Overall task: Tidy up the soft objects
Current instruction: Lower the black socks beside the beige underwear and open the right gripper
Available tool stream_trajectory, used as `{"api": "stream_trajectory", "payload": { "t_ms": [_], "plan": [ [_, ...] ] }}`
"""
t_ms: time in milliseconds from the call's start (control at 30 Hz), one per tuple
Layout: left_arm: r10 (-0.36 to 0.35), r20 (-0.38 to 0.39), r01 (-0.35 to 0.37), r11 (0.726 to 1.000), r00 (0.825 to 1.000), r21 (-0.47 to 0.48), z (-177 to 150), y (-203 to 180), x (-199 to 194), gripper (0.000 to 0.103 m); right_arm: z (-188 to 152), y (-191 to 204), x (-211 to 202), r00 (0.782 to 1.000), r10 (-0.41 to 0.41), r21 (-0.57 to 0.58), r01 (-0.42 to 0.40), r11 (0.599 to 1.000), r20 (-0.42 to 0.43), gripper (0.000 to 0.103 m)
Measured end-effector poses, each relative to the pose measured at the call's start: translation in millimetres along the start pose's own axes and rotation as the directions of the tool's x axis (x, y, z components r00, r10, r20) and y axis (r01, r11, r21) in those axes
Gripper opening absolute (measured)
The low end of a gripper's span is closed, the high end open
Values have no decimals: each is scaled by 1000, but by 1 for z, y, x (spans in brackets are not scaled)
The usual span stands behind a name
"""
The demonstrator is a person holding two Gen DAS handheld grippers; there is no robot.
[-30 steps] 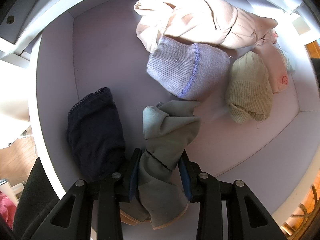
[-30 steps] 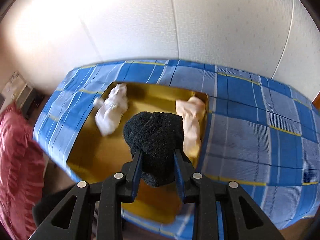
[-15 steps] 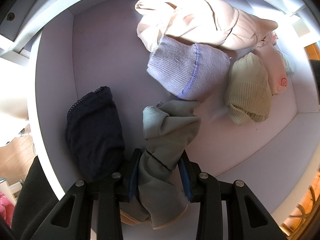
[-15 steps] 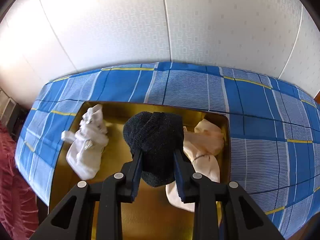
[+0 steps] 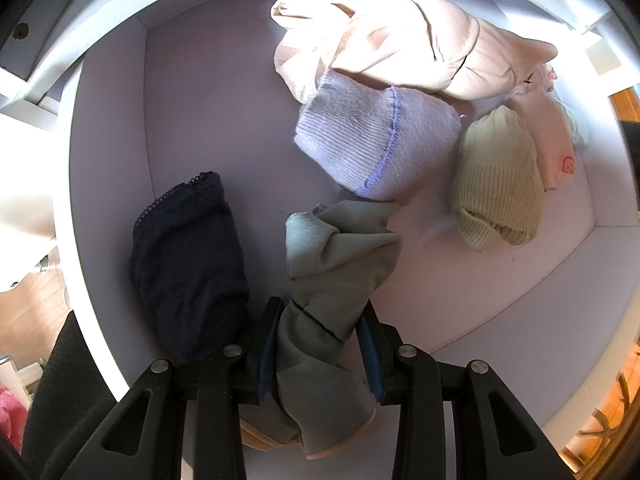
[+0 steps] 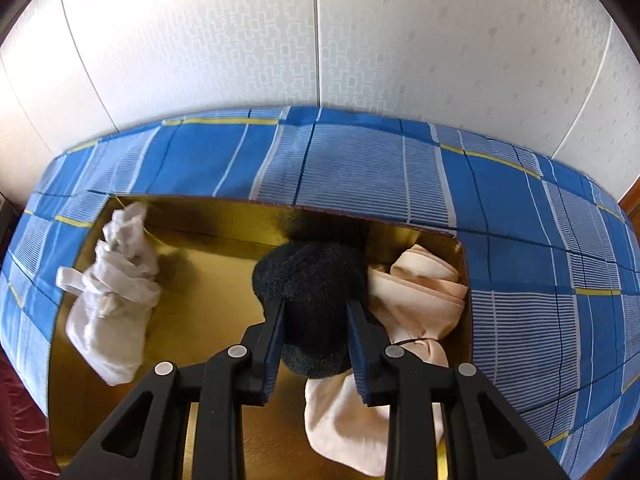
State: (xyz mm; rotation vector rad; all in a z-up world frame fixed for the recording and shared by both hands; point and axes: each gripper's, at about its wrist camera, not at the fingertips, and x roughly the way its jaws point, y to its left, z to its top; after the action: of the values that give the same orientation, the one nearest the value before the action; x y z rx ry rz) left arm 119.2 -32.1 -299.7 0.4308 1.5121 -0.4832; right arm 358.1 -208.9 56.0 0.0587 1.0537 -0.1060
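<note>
My left gripper (image 5: 318, 322) points straight down into a white drawer (image 5: 112, 168) and is shut on a grey-green cloth (image 5: 340, 264). Beside it lie a dark navy garment (image 5: 188, 256), a lilac sock (image 5: 372, 140), a pale yellow knit sock (image 5: 496, 184), a beige garment (image 5: 400, 36) and a pink sock (image 5: 556, 148). My right gripper (image 6: 316, 314) holds a rolled black sock (image 6: 312, 276) over a gold tray (image 6: 208, 276); its jaws are opening, pads still against the sock. In the tray lie a white cloth (image 6: 108, 300) at left and a peach garment (image 6: 416, 304) at right.
The gold tray sits on a bed with a blue checked cover (image 6: 360, 164). A pale patterned wall (image 6: 320, 32) rises behind the bed. A dark red fabric (image 6: 20, 420) shows at the lower left of the right wrist view. White drawer walls enclose the clothes on all sides.
The right gripper carried the black sock down and closer over the gold tray, which now fills more of its view. The left gripper and its grey-green cloth stayed still.
</note>
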Motion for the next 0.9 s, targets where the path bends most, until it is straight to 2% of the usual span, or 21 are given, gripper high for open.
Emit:
{"api": "stream_trajectory", "payload": {
  "t_ms": [233, 300, 433, 533, 600, 700, 900],
  "plan": [
    [-5, -1, 5, 1000, 1000, -6, -1, 5, 2, 37, -1, 6, 2, 1000, -5, -41, 4, 999, -11, 38],
    [-5, -3, 5, 1000, 1000, -6, -1, 5, 2, 37, -1, 3, -8, 1000, 12, -33, -11, 999, 13, 42],
    [-2, -4, 2, 1000, 1000, -4, 0, 4, 2, 37, -6, -2, -31, 998, 42, -27, -40, 999, 54, 42],
    [0, -5, 0, 1000, 1000, -3, 1, 3, 2, 37, -21, -2, -55, 992, 75, -74, -68, 995, 102, 42],
    [0, -7, 0, 1000, 1000, -2, 2, 2, 2, 37, -36, -5, -73, 983, 128, -98, -116, 988, 131, 42],
    [0, -8, 0, 1000, 1000, -3, 2, 2, 2, 37, -59, -9, -91, 969, 197, -109, -182, 977, 148, 42],
    [4, -6, -4, 1000, 1000, 5, 2, 0, 2, 37, -114, -18, -123, 949, 273, -154, -249, 956, 160, 42]
  ]
}}
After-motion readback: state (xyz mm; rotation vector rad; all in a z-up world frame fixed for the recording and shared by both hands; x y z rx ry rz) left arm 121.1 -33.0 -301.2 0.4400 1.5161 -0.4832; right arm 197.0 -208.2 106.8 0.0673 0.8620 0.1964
